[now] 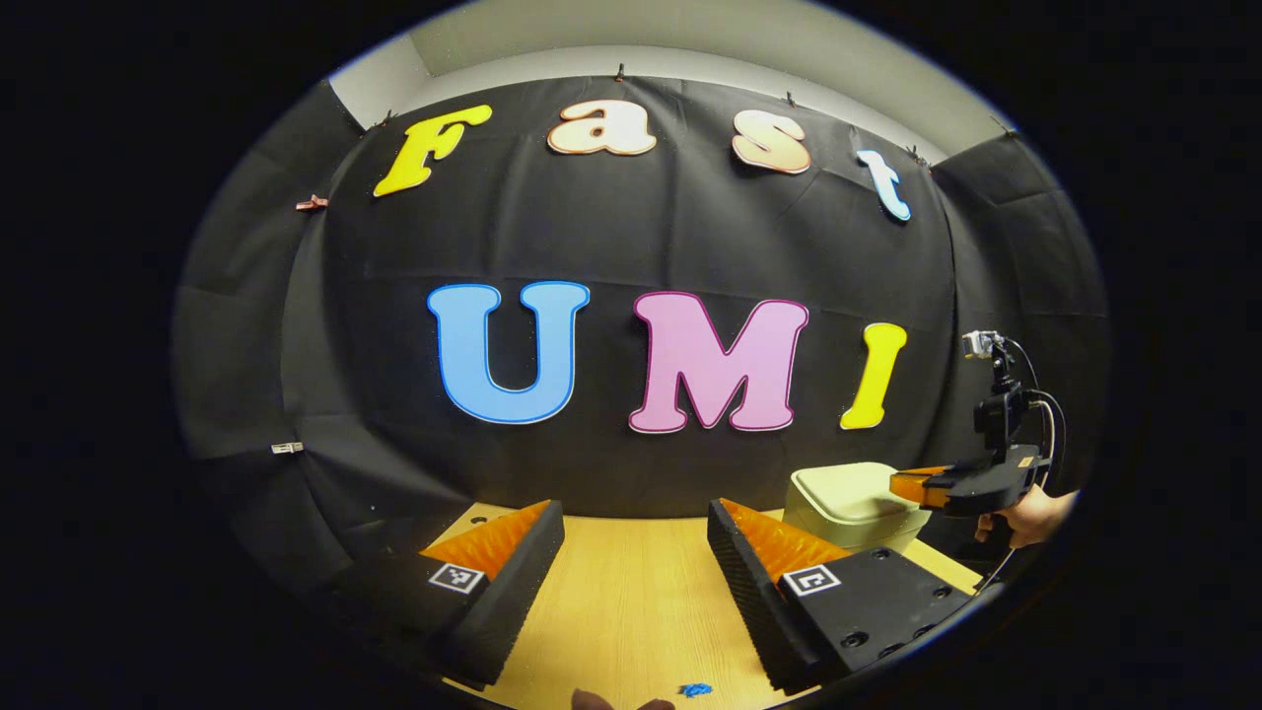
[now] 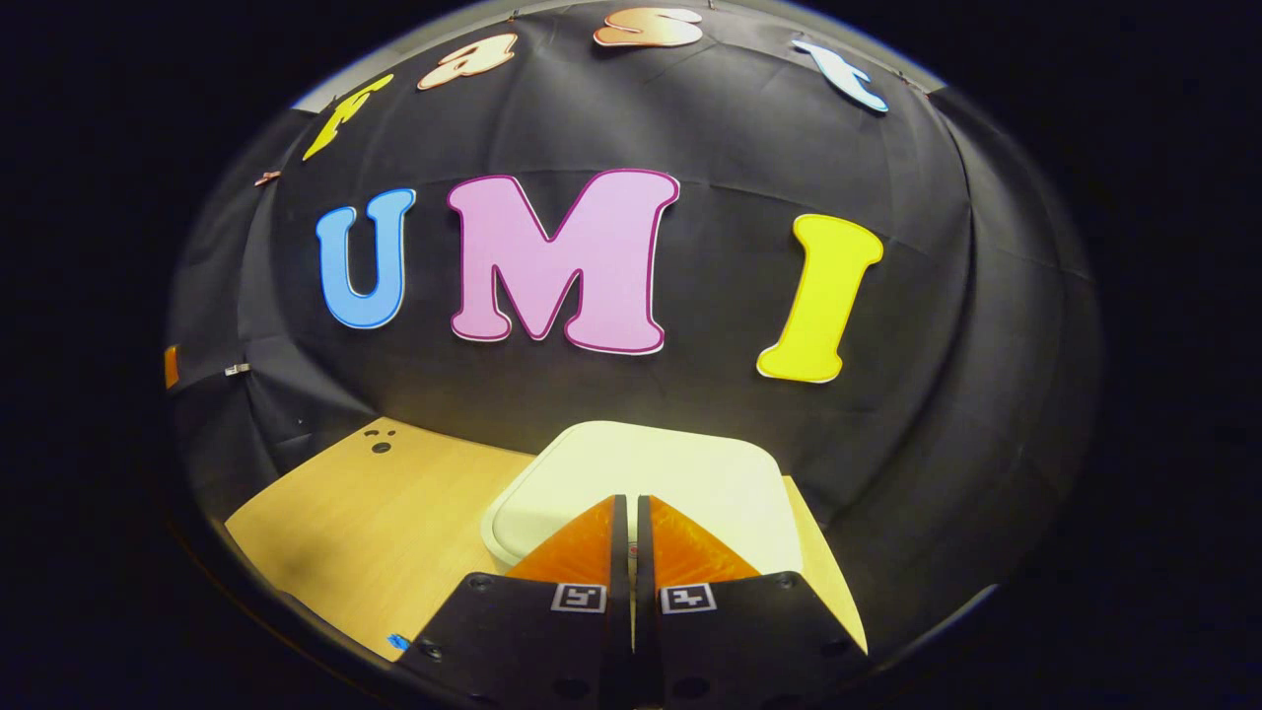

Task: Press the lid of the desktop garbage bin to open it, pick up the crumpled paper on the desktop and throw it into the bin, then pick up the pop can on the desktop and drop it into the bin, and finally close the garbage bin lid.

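Now the right gripper [image 2: 631, 513], fingers together, hovers over the closed bin lid [image 2: 651, 468] at the table's [image 2: 375, 523] far right; pressing it comes next. Left gripper [image 1: 636, 552] waits, fingers apart.

Left gripper [image 1: 636, 523]: black wedge-shaped finger bodies w/ ribbed inner faces, a square black-and-white marker on each, round screw holes on the housing. Right gripper [image 2: 631, 513]: same black housing, two square markers side by side, screw holes. Black cable loops off its rear; small camera on top.
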A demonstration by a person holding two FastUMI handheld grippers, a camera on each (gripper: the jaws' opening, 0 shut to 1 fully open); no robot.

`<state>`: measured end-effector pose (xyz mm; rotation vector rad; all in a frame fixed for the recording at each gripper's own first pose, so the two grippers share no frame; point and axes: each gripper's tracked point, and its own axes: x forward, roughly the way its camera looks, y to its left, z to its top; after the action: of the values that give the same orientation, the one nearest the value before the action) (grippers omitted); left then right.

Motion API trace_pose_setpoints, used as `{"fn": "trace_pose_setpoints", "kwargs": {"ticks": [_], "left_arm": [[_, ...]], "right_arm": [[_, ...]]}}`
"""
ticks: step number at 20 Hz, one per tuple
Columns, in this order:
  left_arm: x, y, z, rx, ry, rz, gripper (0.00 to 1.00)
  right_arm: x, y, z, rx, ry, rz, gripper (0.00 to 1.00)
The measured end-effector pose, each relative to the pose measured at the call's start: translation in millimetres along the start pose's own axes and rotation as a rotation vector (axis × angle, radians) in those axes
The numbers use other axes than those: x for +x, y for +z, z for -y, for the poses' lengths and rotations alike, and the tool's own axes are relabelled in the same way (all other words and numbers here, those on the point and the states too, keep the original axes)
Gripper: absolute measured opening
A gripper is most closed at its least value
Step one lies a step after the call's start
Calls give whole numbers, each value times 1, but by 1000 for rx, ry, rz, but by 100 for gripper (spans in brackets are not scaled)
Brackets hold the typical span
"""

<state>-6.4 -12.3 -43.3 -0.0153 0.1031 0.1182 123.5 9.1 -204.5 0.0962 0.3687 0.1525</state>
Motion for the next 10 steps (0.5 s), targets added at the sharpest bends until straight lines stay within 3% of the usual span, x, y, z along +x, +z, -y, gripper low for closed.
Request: {"fn": "trace_pose_setpoints", "kwargs": {"ticks": [10], "left_arm": [[6,-3,-8,1,6,-5,94]], "right_arm": [[6,-20,2,82,-3,-56,6]]}}
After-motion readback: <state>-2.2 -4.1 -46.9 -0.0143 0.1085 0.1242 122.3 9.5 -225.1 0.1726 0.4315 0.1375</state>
